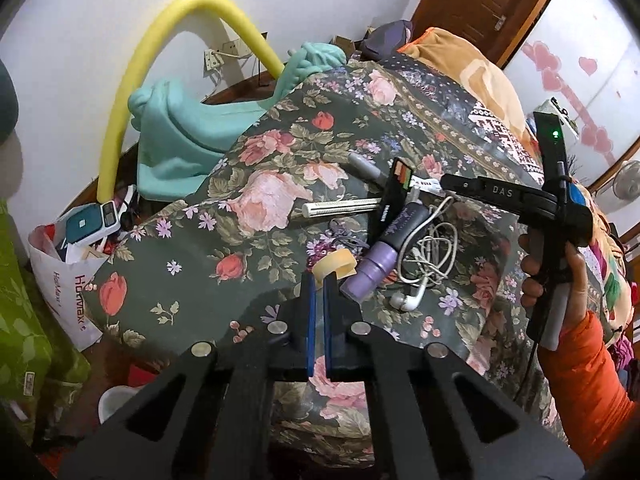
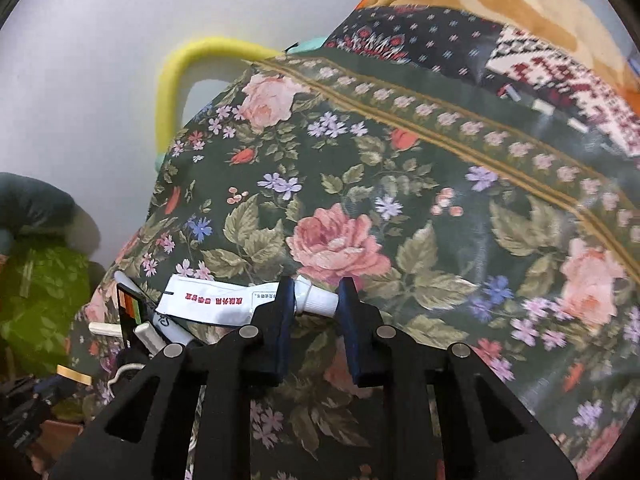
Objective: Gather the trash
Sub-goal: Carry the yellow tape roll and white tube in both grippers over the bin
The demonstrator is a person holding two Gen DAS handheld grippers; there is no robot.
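Note:
A curled beige tape strip (image 1: 338, 265) rises from the tips of my left gripper (image 1: 319, 282), whose blue pads are shut on its lower end above the floral bedspread (image 1: 256, 200). My right gripper (image 2: 316, 294) is shut on the nozzle end of a flattened white tube (image 2: 216, 300) with red print. In the left wrist view the right gripper (image 1: 443, 182) reaches in from the right, the white tube (image 1: 427, 185) at its tip. Just below lie a purple bottle (image 1: 376, 266), a black card (image 1: 394, 196), tangled white earphones (image 1: 430, 258), a grey marker (image 1: 362, 165) and a white stick (image 1: 340, 206).
A white paper bag (image 1: 60, 284) stuffed with boxes stands on the floor left of the bed. A teal blanket (image 1: 180, 136) and a yellow foam tube (image 1: 120, 100) lie by the wall. A hand (image 1: 554, 264) in an orange sleeve holds the right gripper. An orange quilt (image 1: 472, 76) covers the far bed.

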